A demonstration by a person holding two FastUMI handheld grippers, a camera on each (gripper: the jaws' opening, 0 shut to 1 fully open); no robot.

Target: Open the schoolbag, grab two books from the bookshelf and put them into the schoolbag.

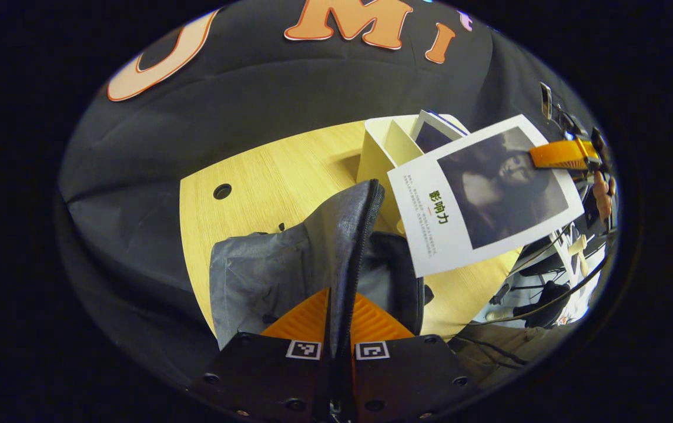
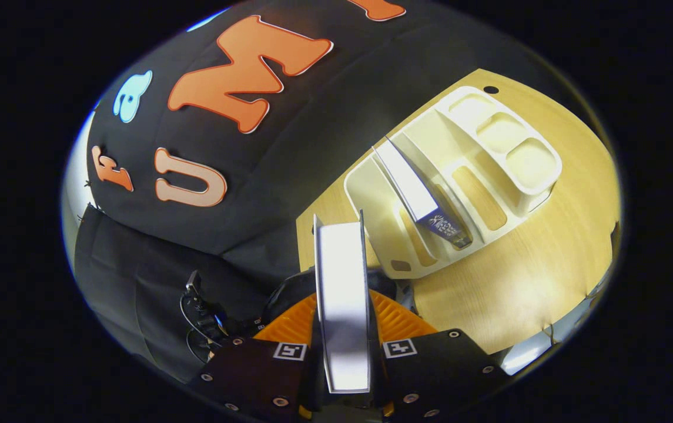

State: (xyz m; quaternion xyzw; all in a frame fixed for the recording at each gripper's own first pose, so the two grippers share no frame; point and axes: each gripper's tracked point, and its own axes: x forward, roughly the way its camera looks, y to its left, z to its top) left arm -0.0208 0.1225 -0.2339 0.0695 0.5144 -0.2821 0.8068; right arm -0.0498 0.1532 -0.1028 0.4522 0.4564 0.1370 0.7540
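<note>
Holding up the near flap of the schoolbag (image 1: 289, 264) with the left claw (image 1: 339, 329), both fingers pinched tight on the zipper edge, so the mouth stays open just past the tips. Seen in the right gripper view: gripping a book (image 2: 342, 294) in the right claw (image 2: 345, 343), fingers closed on its two flat sides, pages edge-on and pointing away. In the left gripper view, same book (image 1: 483, 194) hanging up and to the right of the bag's mouth, near it but not yet over it, cover tilted, long side slanting down toward the opening. Right claw (image 1: 565, 154) clamped on its far right edge there.

Probably the first book going in. Next move likely down and left toward the dark gap beside the raised flap, with the long side turned to run along the zipper. Right claw nearer to the job; left claw busy keeping the bag open.

Farther off on the desk (image 2: 536, 258), the cream bookshelf (image 2: 489, 170), with a second book (image 2: 424, 200) leaning in one slot, well apart from the right claw. Far behind, the black cloth wall.
</note>
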